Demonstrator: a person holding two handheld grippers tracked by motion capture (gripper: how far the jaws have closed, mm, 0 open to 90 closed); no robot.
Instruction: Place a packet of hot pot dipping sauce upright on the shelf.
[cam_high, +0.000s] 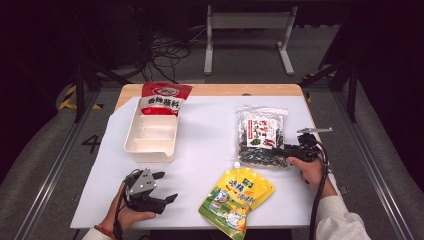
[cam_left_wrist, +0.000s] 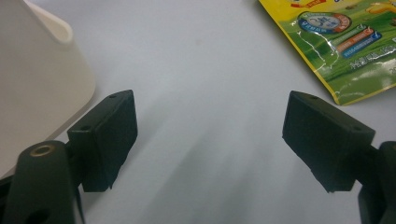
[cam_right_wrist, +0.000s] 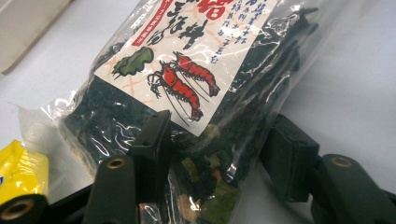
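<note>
- Work surface: a white sheet (cam_high: 210, 150) covers a wooden table (cam_high: 220, 90), whose bare edge shows along the far side
- Room: dark grey floor around the table, with loose cables (cam_high: 167, 52) and a pale metal stand (cam_high: 247, 30) beyond it; yellow-and-black hazard tape (cam_high: 67, 97) marks the floor at far left
- Items on the sheet: a cream divided tray (cam_high: 151, 137) at left centre, with a red seasoning packet (cam_high: 162, 97) leaning over its far end; a yellow-green spouted pouch (cam_high: 235, 197) near the front edge
- Object in hand: a clear seaweed bag (cam_high: 261, 137) with a shrimp label lies flat right of centre, well apart from the tray
- Right gripper (cam_high: 286, 150): held low and roughly level, pointing leftward across the table from the bag's near right corner, hand (cam_high: 312, 172) behind it; in the right gripper view the jaws of this gripper (cam_right_wrist: 217, 154) straddle the bag's lower end (cam_right_wrist: 196, 93) and appear to press its plastic, though contact on the far pad is hard to confirm
- Left gripper (cam_high: 165, 187): held by the left hand (cam_high: 127, 212) near the front left edge, pointing right; in the left gripper view this gripper (cam_left_wrist: 210, 140) has jaws spread wide over bare sheet, nothing between them, tray wall (cam_left_wrist: 37, 93) beside one jaw
</note>
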